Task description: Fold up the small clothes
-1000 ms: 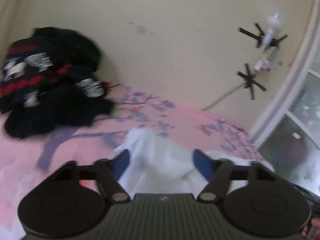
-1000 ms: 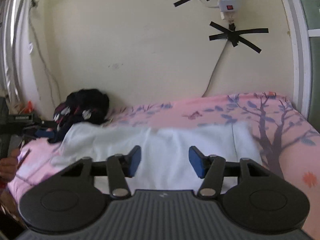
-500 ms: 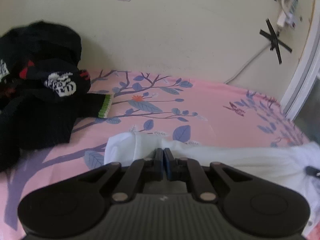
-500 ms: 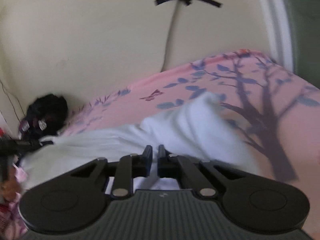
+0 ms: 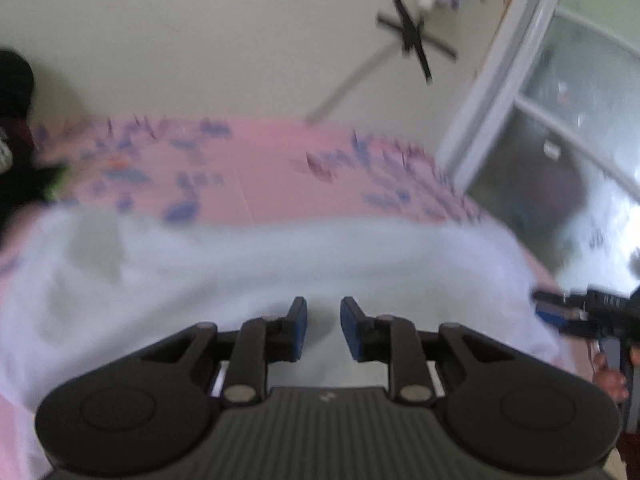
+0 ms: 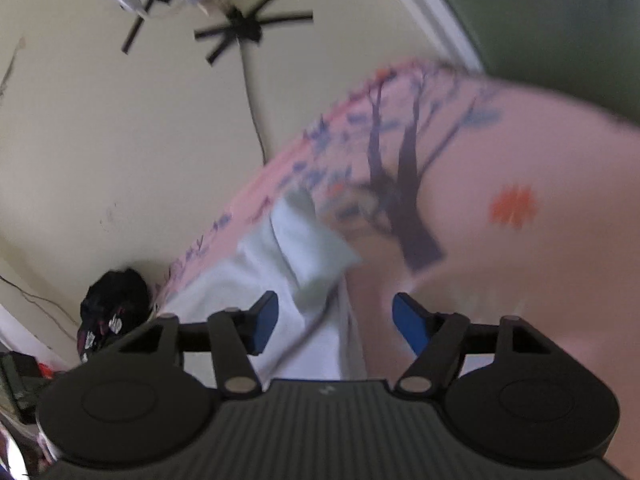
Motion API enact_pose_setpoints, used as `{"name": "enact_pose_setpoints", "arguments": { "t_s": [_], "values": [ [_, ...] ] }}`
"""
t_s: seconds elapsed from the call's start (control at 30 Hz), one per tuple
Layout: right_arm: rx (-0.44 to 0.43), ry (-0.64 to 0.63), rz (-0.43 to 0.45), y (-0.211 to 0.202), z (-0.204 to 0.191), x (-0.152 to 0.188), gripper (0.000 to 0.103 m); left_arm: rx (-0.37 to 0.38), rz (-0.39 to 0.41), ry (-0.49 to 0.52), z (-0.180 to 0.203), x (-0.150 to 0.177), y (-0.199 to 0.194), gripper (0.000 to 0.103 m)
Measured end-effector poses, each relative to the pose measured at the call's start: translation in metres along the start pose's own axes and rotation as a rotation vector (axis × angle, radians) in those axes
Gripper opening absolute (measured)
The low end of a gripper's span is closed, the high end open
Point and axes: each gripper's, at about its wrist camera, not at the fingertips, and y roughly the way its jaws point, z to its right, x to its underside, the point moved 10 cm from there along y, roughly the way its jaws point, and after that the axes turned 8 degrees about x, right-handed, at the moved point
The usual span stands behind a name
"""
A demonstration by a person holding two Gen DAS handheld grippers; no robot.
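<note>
Left gripper (image 5: 323,328): jaws opening, narrowly parted above the white garment (image 5: 240,272), nothing pinched. Right gripper (image 6: 334,322): jaws opening, spread wide over the garment's edge on the bed (image 6: 520,280).

Bed (image 5: 256,168), pink sheet with blue tree print, against cream wall. White garment (image 5: 248,264) spread across lower frame. Dark clothes pile (image 6: 114,300) at left edge, by the wall.

No text, label or number is legible in either view.
</note>
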Motion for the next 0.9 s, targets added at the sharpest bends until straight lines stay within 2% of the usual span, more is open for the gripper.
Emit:
{"name": "enact_pose_setpoints", "arguments": {
  "t_s": [0.03,0.1,0.13,0.17,0.2,0.3,0.43,0.53,0.57,0.63,0.7,0.73,0.8,0.9],
  "values": [
    [-0.011,-0.008,-0.009,0.004,-0.005,0.002,0.064,-0.01,-0.028,-0.005,-0.002,0.007,0.007,0.021],
    [-0.042,0.001,-0.047,0.012,-0.015,0.009,0.041,-0.02,-0.008,0.015,-0.003,0.011,0.009,0.021],
    [-0.048,-0.002,-0.069,0.017,-0.021,0.012,0.035,-0.024,-0.005,0.023,-0.003,0.012,0.01,0.021],
    [-0.041,-0.001,-0.083,0.02,-0.024,0.014,0.02,-0.026,-0.004,0.023,-0.004,0.012,0.01,0.021],
    [-0.049,0.014,-0.087,0.02,-0.027,0.013,0.018,-0.024,-0.002,0.019,-0.004,0.012,0.011,0.021],
    [-0.144,0.027,-0.047,0.006,-0.055,-0.002,0.015,-0.017,0.003,0.001,-0.003,0.011,0.009,0.021],
    [-0.272,-0.105,-0.009,-0.013,-0.128,-0.014,0.015,0.011,0.028,-0.04,-0.005,0.012,-0.008,0.028],
    [-0.359,-0.218,-0.05,-0.01,-0.189,-0.003,0.015,0.013,0.133,-0.06,-0.013,0.006,-0.048,0.046],
    [-0.387,-0.259,-0.073,-0.005,-0.211,0.005,0.015,0.003,0.174,-0.074,-0.019,0.004,-0.064,0.055],
    [-0.44,-0.341,-0.126,0.01,-0.254,0.024,0.015,-0.036,0.257,-0.115,-0.038,0.005,-0.102,0.065],
    [-0.483,-0.415,-0.191,0.029,-0.294,0.051,0.015,-0.107,0.322,-0.17,-0.063,0.01,-0.139,0.097],
    [-0.501,-0.455,-0.22,0.04,-0.312,0.066,0.015,-0.15,0.352,-0.202,-0.076,0.014,-0.156,0.102],
    [-0.519,-0.521,-0.288,0.067,-0.345,0.102,0.017,-0.221,0.389,-0.265,-0.099,0.022,-0.183,0.103],
    [-0.503,-0.613,-0.403,0.108,-0.37,0.156,0.02,-0.269,0.409,-0.339,-0.121,0.033,-0.202,0.103]
  ]
}}
